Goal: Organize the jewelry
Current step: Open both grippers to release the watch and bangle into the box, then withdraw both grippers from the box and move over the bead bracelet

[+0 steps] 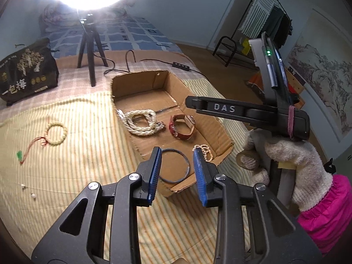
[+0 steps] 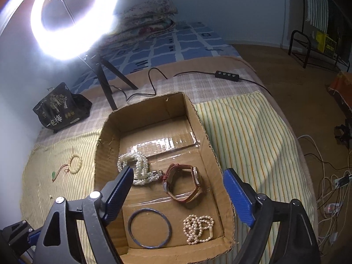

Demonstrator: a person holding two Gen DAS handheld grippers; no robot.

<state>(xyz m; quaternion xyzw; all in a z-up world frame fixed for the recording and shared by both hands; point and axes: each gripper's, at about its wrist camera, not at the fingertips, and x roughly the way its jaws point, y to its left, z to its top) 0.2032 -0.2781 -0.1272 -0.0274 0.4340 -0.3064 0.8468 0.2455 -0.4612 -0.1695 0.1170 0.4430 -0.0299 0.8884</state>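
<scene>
A shallow cardboard box (image 2: 105, 151) lies on the striped cloth. Inside it are a coiled pearl rope (image 2: 140, 167), a red-strap watch (image 2: 184, 184), a blue bangle (image 2: 149, 209) and a small pearl bracelet (image 2: 199, 228). My right gripper (image 2: 179, 193) hangs above the box, open wide and empty. At the box's near end my left gripper (image 1: 177, 173) is open and holds nothing, with the bangle (image 1: 188, 162) showing below, between its fingers. A beaded bracelet (image 1: 65, 132) with a red cord and green pendant (image 1: 19, 154) lies on the cloth to the left. Small pearl pieces (image 1: 33, 195) sit nearer.
A ring light (image 2: 37, 28) on a tripod (image 1: 88, 50) stands behind the box, its cable and switch (image 2: 227, 76) trailing right. A black printed bag (image 1: 28, 70) sits at back left. A gloved hand (image 1: 286, 165) grips the right tool. The bed edge and the floor cables (image 2: 330, 198) lie right.
</scene>
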